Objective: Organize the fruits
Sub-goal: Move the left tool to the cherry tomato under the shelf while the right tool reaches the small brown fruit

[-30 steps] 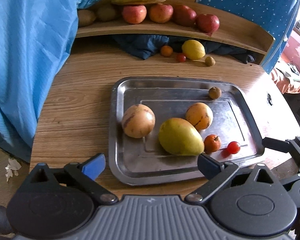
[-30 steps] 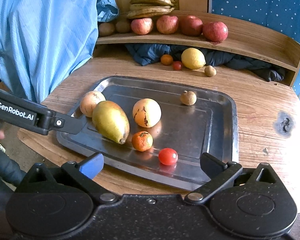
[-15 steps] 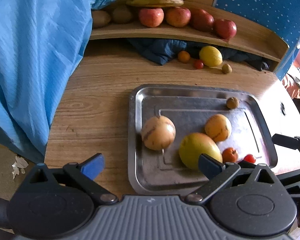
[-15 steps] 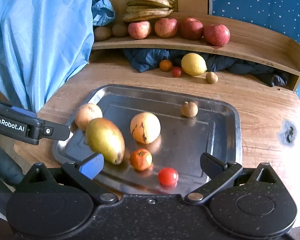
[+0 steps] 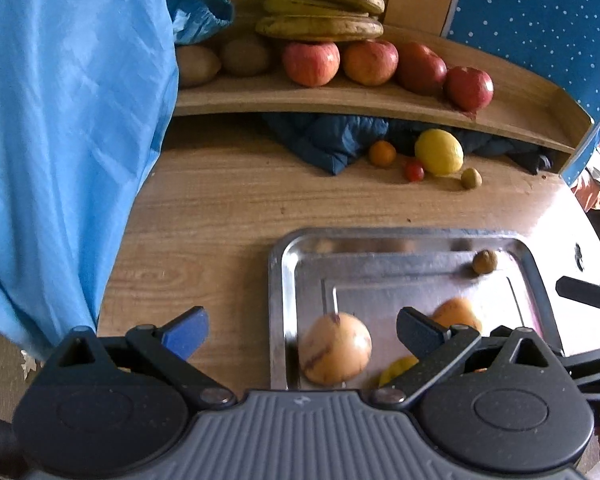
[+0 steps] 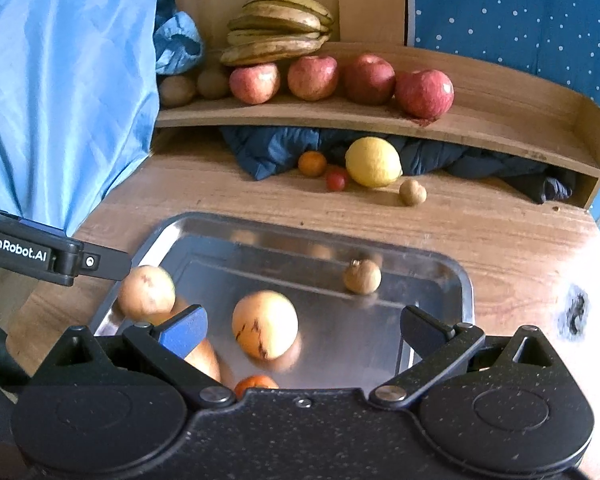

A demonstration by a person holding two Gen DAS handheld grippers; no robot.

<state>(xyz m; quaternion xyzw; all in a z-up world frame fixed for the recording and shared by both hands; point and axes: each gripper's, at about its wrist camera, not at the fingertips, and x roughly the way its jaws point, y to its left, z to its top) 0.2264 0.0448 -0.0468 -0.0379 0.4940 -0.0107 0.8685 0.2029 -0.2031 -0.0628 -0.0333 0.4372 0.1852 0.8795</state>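
Light blue cloth (image 5: pixel 60 128) hangs left; dark blue quilted fabric (image 6: pixel 284 148) bunched under shelf (image 6: pixel 500 120).

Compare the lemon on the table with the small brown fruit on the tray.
The lemon is bright yellow and oval; the small brown fruit is dull tan and round. The lemon is much bigger. The lemon lies on the wooden table below the shelf; the brown fruit sits inside the metal tray. Neither is held.

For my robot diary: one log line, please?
left: open | right: open | tray: fruit inside | held: nothing
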